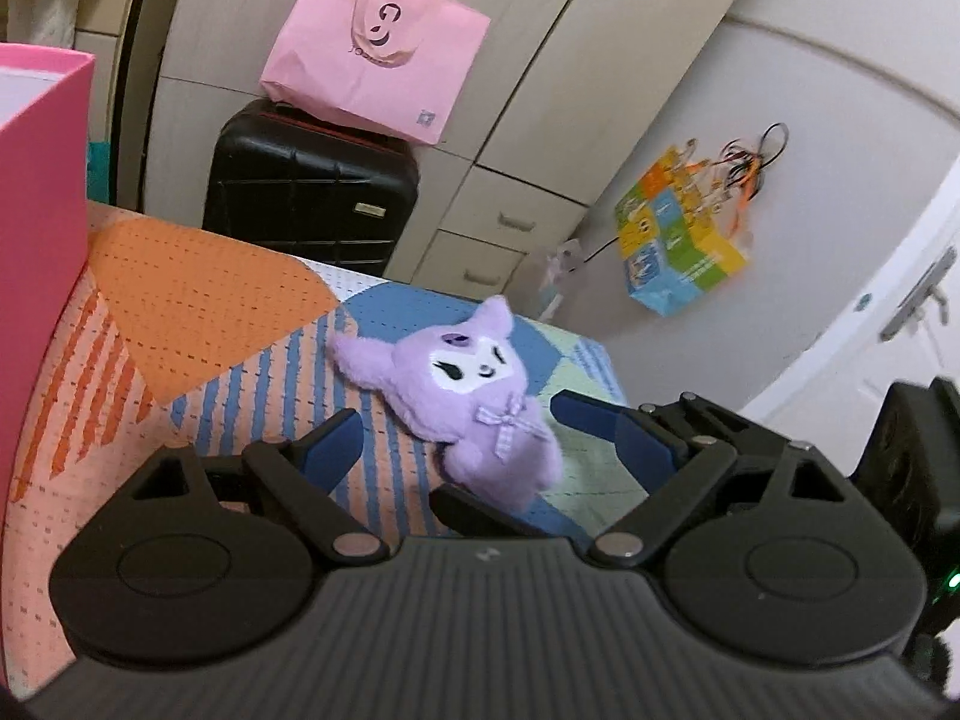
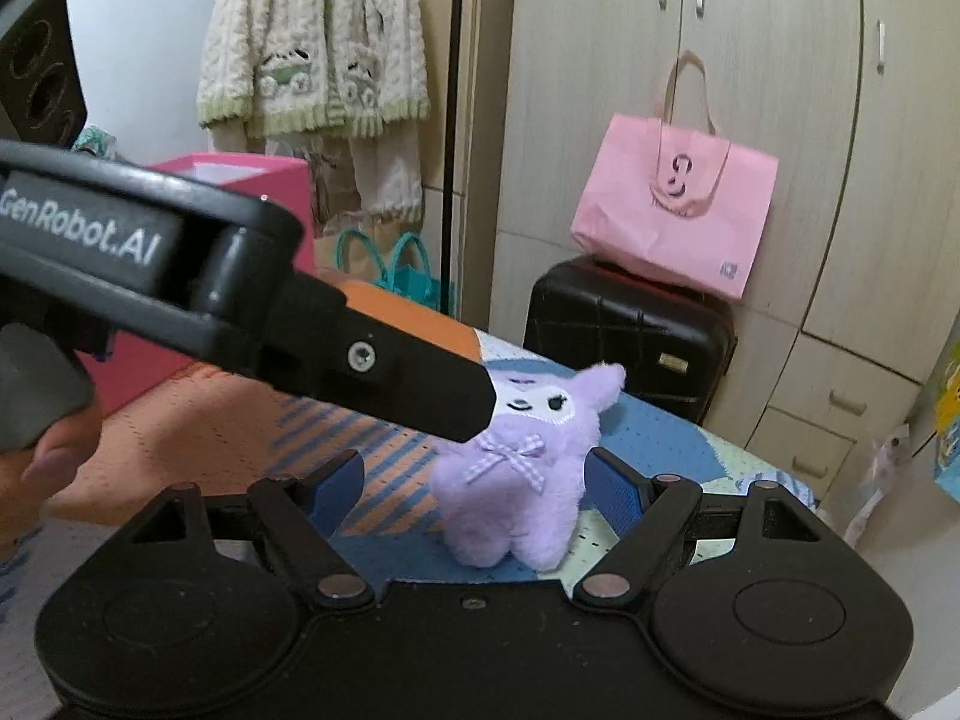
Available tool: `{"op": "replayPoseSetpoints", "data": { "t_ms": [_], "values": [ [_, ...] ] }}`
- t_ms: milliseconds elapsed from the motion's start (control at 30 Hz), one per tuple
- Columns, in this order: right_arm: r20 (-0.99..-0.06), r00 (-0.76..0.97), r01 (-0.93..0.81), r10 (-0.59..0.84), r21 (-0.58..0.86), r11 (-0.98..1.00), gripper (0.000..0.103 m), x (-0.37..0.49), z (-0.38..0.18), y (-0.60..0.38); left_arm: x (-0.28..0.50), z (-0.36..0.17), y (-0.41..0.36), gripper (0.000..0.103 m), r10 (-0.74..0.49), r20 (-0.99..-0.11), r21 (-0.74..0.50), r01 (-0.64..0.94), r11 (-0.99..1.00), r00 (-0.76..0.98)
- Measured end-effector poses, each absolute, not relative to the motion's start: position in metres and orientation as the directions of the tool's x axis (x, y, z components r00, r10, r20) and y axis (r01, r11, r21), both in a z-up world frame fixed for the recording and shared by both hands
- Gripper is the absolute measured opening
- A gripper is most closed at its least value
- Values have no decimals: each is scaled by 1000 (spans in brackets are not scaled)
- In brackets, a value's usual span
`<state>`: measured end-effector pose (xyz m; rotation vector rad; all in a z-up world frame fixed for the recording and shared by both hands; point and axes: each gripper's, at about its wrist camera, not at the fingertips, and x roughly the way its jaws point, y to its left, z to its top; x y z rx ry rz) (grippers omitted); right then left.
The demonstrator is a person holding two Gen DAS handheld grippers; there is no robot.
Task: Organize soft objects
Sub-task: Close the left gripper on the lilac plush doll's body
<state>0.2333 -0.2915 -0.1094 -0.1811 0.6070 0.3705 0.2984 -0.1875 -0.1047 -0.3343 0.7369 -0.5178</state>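
We have both grippers spread wide, holding nothing: the purple plush toy (image 1: 474, 390) lies on the bed between the left gripper (image 1: 456, 420) fingers, ahead of the right gripper (image 2: 477, 474). Sorting seems unstarted; the pink box (image 2: 240, 180) waits behind.

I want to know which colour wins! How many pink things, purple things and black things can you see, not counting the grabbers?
Pink: 2, the pink bag and the pink box
Purple: 1, the plush toy
Black: 1, the suitcase
Total: 4
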Motion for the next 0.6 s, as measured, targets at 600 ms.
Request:
{"op": "replayPoseSetpoints", "data": {
  "t_ms": [600],
  "values": [
    [-608, 716, -338, 342, 127, 933, 48, 237, -128, -298, 315, -130, -198, 61, -561, -592, -478, 308, 822, 578]
  ]
}}
